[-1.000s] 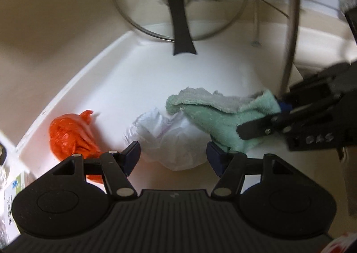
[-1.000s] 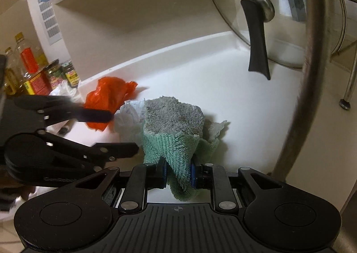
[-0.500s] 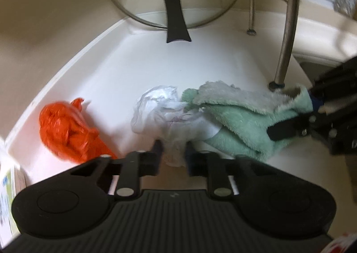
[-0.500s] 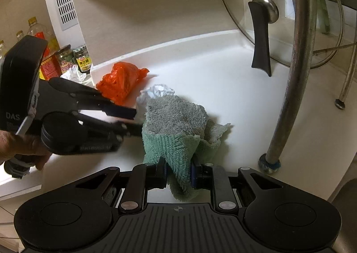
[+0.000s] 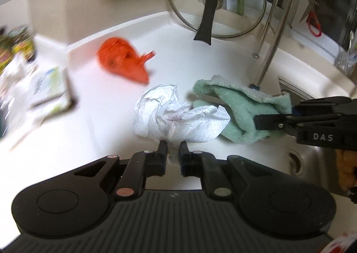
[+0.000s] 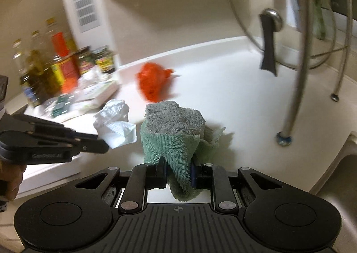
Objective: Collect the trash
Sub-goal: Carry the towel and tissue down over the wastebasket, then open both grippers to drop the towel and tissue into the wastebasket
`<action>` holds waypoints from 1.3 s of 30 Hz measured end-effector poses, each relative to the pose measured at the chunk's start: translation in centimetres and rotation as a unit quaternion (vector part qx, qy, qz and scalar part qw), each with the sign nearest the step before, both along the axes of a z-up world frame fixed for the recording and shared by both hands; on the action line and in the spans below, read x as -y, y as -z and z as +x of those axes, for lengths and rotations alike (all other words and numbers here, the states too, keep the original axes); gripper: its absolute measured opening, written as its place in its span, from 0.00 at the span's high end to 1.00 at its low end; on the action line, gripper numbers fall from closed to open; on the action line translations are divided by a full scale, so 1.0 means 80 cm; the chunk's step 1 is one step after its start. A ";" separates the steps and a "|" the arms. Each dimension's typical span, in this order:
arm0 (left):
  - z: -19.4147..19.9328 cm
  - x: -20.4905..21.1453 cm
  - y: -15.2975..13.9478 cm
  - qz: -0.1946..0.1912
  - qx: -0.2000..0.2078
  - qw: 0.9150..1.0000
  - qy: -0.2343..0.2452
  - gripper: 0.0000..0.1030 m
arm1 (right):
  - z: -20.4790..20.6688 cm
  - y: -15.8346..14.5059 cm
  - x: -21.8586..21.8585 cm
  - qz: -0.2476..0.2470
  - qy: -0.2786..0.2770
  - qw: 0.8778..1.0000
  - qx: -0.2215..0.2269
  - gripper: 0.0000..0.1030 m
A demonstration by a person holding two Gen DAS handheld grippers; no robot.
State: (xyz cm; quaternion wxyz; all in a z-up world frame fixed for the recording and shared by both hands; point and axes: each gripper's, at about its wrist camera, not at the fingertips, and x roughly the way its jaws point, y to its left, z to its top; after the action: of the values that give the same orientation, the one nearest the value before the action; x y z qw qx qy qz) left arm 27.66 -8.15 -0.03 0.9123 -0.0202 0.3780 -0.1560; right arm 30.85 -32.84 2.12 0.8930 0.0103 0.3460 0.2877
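1. Since a second ago the left gripper (image 5: 171, 149) has gone from spread wide to pinched shut on the near edge of the crumpled white paper towel wad (image 5: 176, 116), and the wad now looks lifted and pulled clear of the cloth it was tucked against.
2. Closest in, the left fingers (image 5: 162, 149) hold only a thin fold of paper between them, so the bulk of the wad hangs just ahead of the tips. It's a soft, light thing, and I'd carry it smoothly; a jerk could tear that fold free.
3. To the right of the left fingers, the right gripper (image 6: 177, 169) is clamped on the mint-green fluffy cleaning cloth (image 6: 173, 132), with its tail drooping below the jaws. Cloth and wad sit just beside each other, so keep them apart during the carry.
4. Further ahead and left of the left fingertips lies the crumpled orange plastic bag (image 5: 123, 61), blurred but clearly resting on the white countertop (image 5: 200, 61), well apart from both grippers. By my reckoning that's the next piece of trash to collect.
5. Farthest out, the glass pan lid with the black handle (image 5: 206, 20) leans at the back, beyond everything. No bin shows in either view, so where the wad goes I can't say.
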 end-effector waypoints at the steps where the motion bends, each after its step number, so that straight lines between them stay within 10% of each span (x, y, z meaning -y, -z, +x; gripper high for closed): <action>1: -0.016 -0.008 -0.001 -0.006 -0.003 1.000 -0.005 0.90 | -0.011 -0.003 -0.008 0.001 -0.007 1.000 0.001 0.81; 17: -0.226 -0.102 0.068 -0.016 -0.101 0.993 -0.063 0.91 | -0.187 0.035 -0.154 -0.065 -0.154 0.986 -0.026 0.81; 39: -0.200 -0.117 0.178 -0.031 -0.200 0.970 -0.134 0.91 | -0.157 0.183 -0.196 -0.191 -0.147 0.965 -0.099 0.81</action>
State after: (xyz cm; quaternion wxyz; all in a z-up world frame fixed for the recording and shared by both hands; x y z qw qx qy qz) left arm 11.66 1.18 -14.26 0.8295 -0.1298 0.5420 -0.0364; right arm 18.31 -17.18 -12.55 0.7874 -0.1826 0.4792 0.3420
